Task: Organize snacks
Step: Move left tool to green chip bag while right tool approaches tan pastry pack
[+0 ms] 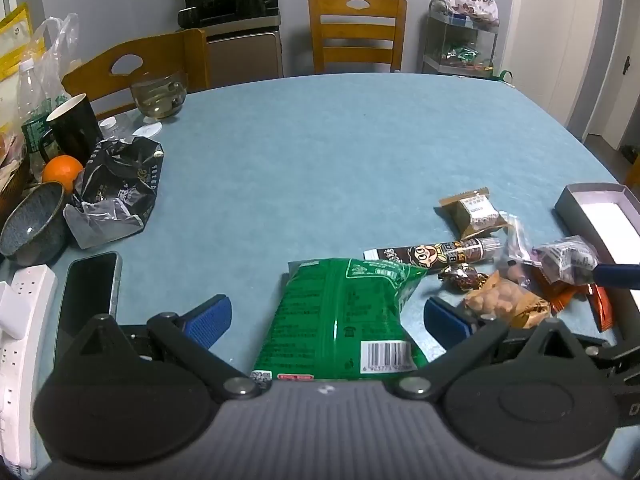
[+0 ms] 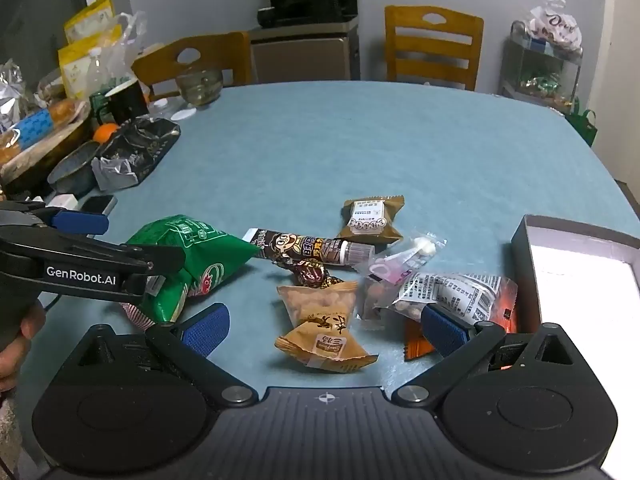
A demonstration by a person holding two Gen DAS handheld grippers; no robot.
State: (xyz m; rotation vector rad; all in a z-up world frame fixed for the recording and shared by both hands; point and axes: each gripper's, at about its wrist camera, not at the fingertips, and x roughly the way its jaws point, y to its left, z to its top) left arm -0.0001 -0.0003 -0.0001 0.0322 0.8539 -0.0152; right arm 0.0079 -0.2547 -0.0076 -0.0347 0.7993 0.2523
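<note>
A green snack bag (image 1: 344, 320) lies on the blue table between the open jaws of my left gripper (image 1: 326, 318); it also shows in the right wrist view (image 2: 188, 260). My right gripper (image 2: 324, 326) is open over a tan peanut packet (image 2: 320, 320). Around it lie a brown stick snack (image 2: 308, 249), a brown biscuit packet (image 2: 372, 218), a foil candy (image 2: 310, 274), clear packets (image 2: 448, 290) and an orange packet (image 2: 416, 346). An open grey box (image 2: 580, 264) with a white inside stands at the right.
At the table's left edge stand a black crumpled bag (image 1: 116, 196), a blue bowl (image 1: 32, 224), an orange (image 1: 62, 170), a black mug (image 1: 74, 128), a phone (image 1: 88, 292) and a white power strip (image 1: 20, 344). Two wooden chairs (image 1: 356, 32) stand behind the table.
</note>
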